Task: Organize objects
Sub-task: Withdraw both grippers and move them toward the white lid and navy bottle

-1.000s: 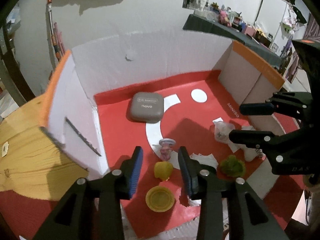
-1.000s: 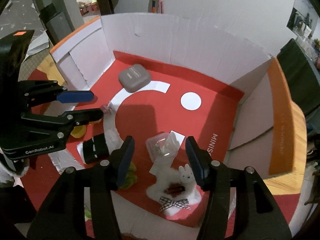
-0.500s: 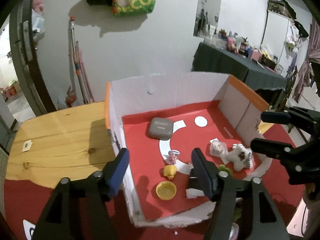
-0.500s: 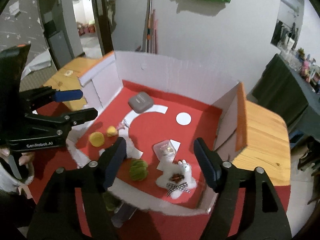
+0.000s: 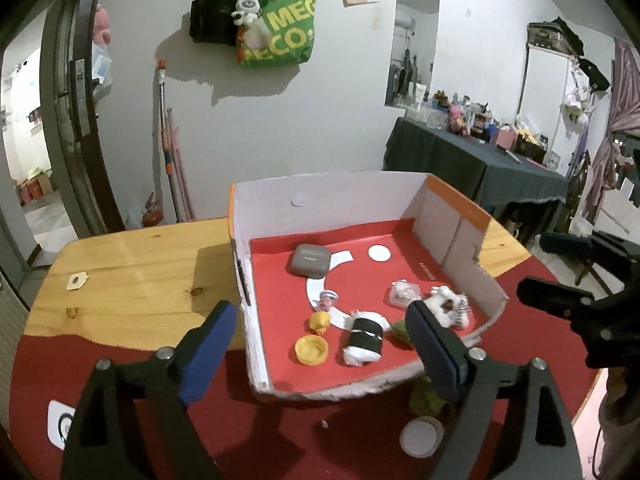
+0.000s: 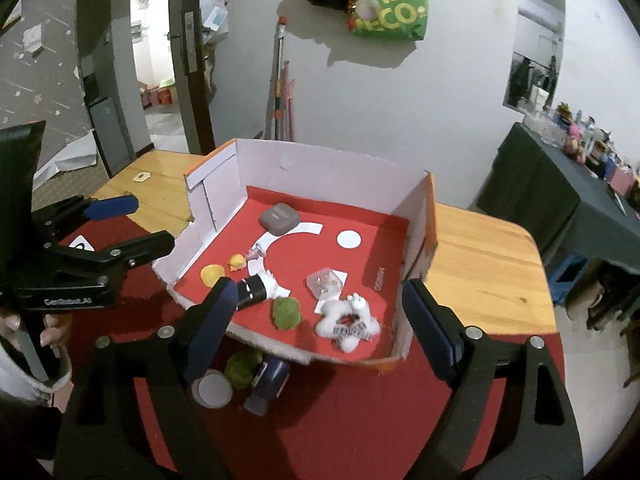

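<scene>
A white-walled cardboard box (image 5: pixel 332 196) with a red floor holds a grey case (image 5: pixel 310 260), a yellow duck (image 5: pixel 320 322), a yellow lid (image 5: pixel 312 350), a black-and-white roll (image 5: pixel 364 340), a clear container (image 6: pixel 325 282), a green plush (image 6: pixel 286 312) and a white bunny (image 6: pixel 348 322). My left gripper (image 5: pixel 320 316) hovers over the box's near edge. Its jaws are opening with nothing gripped. My right gripper (image 6: pixel 320 294) hangs beside it, jaws likewise opening and holding nothing.
Outside the box's near wall, on the red mat (image 6: pixel 340 420), lie a second green plush (image 6: pixel 242 368), a white lid (image 6: pixel 212 390) and a dark blue bottle (image 6: pixel 270 378). The wooden table (image 5: pixel 140 264) runs on both sides. A hand (image 6: pixel 52 332) grips the left tool.
Both grippers have pulled back and upward out of the box, and their jaws have spread wider. The whole box and the room behind it have come into view.
</scene>
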The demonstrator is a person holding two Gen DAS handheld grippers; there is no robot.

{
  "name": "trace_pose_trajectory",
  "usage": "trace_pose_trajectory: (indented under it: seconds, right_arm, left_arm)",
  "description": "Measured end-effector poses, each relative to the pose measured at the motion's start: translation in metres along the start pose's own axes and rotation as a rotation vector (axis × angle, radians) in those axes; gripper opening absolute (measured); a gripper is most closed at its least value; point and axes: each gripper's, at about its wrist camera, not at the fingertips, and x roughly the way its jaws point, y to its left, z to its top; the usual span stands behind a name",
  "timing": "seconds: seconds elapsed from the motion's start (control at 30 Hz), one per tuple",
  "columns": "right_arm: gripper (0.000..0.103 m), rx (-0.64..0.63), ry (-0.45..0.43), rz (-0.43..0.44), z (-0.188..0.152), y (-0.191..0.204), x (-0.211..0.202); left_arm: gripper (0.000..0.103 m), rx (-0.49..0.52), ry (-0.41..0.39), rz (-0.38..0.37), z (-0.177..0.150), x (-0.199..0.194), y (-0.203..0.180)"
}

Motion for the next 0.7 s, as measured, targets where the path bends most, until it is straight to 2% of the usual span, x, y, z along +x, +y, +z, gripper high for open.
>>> trace_pose_trajectory:
  seconds: [0.27,0.43,0.57,0.7]
  right_arm:
    - [0.091,0.052,-0.038,-0.049,-0.034,0.004,-0.011]
    - [0.091,0.102,-0.028,-0.028,-0.060,0.002,-0.007]
    - [0.091,0.128,-0.030,-0.065,-0.082,0.001,-0.002]
    - [0.091,0.147,-0.011,-0.066,-0.100,-0.001,0.007]
  left_arm:
    - [0.097,-0.004,-0.019,0.017,-0.029,-0.015,-0.014]
    - [0.098,-0.018,-0.022,0.042,-0.052,-0.015,-0.020]
    - [0.100,-0.018,0.009,0.032,-0.075,-0.009,-0.028]
    - [0.100,-0.041,0.055,0.028,-0.094,0.004,-0.029]
